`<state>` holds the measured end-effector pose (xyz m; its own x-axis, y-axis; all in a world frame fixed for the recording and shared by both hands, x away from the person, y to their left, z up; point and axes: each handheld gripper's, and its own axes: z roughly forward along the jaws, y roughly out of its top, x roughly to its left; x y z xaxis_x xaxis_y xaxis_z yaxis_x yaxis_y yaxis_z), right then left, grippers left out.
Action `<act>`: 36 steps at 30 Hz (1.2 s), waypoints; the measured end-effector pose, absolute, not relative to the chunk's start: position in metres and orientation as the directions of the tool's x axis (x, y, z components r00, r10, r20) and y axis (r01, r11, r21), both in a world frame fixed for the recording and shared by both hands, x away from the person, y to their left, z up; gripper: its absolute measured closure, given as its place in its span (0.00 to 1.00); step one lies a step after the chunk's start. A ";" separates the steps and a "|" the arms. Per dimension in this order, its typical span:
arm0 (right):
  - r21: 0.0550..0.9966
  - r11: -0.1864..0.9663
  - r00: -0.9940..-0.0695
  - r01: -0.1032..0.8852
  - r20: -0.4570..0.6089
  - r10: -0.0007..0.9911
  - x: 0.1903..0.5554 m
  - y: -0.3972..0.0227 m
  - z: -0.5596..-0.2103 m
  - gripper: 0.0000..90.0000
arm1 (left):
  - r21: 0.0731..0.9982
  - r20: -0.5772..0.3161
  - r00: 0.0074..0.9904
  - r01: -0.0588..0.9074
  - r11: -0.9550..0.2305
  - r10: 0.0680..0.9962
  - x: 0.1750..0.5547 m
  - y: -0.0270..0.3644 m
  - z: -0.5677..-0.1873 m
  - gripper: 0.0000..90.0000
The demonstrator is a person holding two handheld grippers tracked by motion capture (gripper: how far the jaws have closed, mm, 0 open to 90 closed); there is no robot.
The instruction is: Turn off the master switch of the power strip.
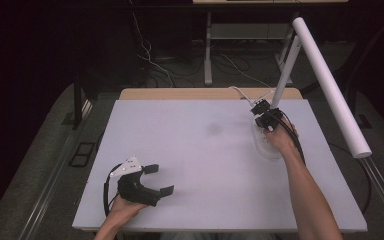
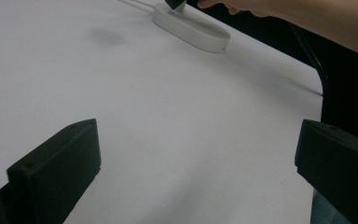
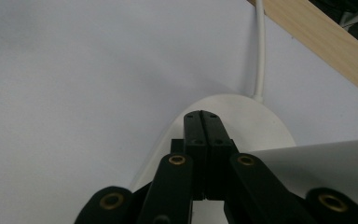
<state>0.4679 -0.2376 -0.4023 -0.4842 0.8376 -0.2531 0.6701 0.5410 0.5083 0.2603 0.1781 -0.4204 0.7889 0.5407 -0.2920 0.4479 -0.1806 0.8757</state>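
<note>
- The white power strip [image 1: 265,142] lies at the far right of the surface [image 1: 205,165] — its cord [image 3: 259,51] runs off toward the back edge.
- The right tool [image 3: 203,120] — jaws pressed together — points down at the strip's top.
- The left tool [image 1: 159,179] rests near the front left, jaws spread, nothing between them.

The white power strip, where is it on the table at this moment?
In the high view the white power strip lies at the table's far right, under the shut right gripper, its cable running toward the far wooden edge.
</note>
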 end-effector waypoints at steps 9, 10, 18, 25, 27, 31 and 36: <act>0.505 0.529 -0.478 0.682 -0.240 0.845 0.471 -0.240 -0.407 0.99 | 0.876 -0.290 0.791 0.447 -0.184 0.539 0.260 0.178 -0.421 0.00; 0.502 0.527 -0.478 0.686 -0.235 0.846 0.471 -0.240 -0.408 0.99 | 0.876 -0.291 0.791 0.446 -0.183 0.538 0.260 0.177 -0.420 0.00; 0.513 0.507 -0.472 0.692 -0.209 0.856 0.472 -0.242 -0.408 1.00 | 0.877 -0.285 0.796 0.442 -0.190 0.534 0.259 0.177 -0.420 0.00; 0.532 0.471 -0.449 0.704 -0.180 0.875 0.472 -0.244 -0.409 1.00 | 0.877 -0.286 0.796 0.442 -0.189 0.534 0.258 0.176 -0.420 0.00; 0.523 0.478 -0.450 0.706 -0.190 0.872 0.472 -0.243 -0.409 1.00 | 0.878 -0.284 0.798 0.439 -0.189 0.532 0.257 0.176 -0.420 0.00; 0.509 0.495 -0.449 0.704 -0.221 0.866 0.472 -0.239 -0.410 1.00 | 0.880 -0.283 0.798 0.436 -0.185 0.532 0.257 0.178 -0.419 0.00; 0.503 0.510 -0.459 0.698 -0.231 0.858 0.472 -0.238 -0.409 1.00 | 0.877 -0.291 0.794 0.444 -0.181 0.534 0.259 0.178 -0.421 0.00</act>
